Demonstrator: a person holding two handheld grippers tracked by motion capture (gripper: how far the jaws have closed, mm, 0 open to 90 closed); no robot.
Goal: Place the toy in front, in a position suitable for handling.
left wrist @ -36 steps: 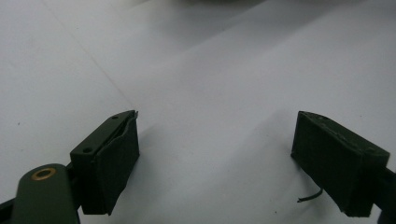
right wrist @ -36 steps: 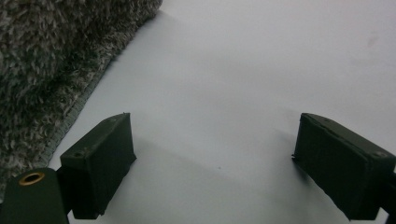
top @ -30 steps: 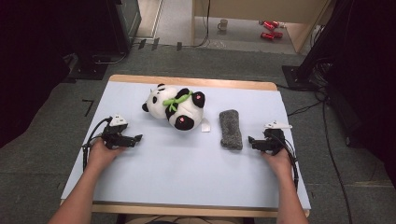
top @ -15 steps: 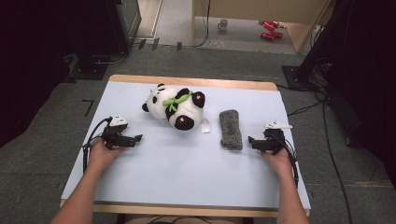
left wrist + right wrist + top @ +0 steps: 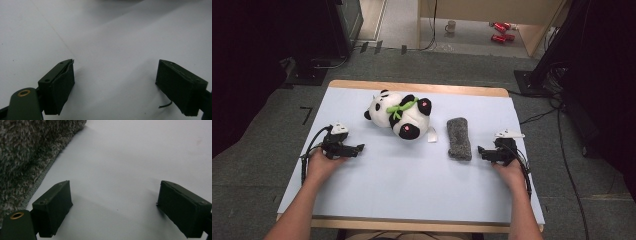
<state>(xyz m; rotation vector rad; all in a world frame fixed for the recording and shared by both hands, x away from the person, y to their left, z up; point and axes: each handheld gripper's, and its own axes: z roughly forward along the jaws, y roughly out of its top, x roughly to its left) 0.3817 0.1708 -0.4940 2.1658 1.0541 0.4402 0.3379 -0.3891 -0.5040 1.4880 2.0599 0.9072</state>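
High view: both claws rest on the white surface (image 5: 412, 200), flanking the panda (image 5: 401, 112) and grey cloth (image 5: 459, 138). Left claw (image 5: 360, 148) and right claw (image 5: 480, 150) gape wide, empty, probably staged for a pickup.

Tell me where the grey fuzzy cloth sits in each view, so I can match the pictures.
High view: grey fuzzy cloth lies right of centre, between the panda toy and the right gripper.
Right gripper view: it takes up the upper left corner.
Left gripper view: not in it.
Shared landmark: the pale table cover.
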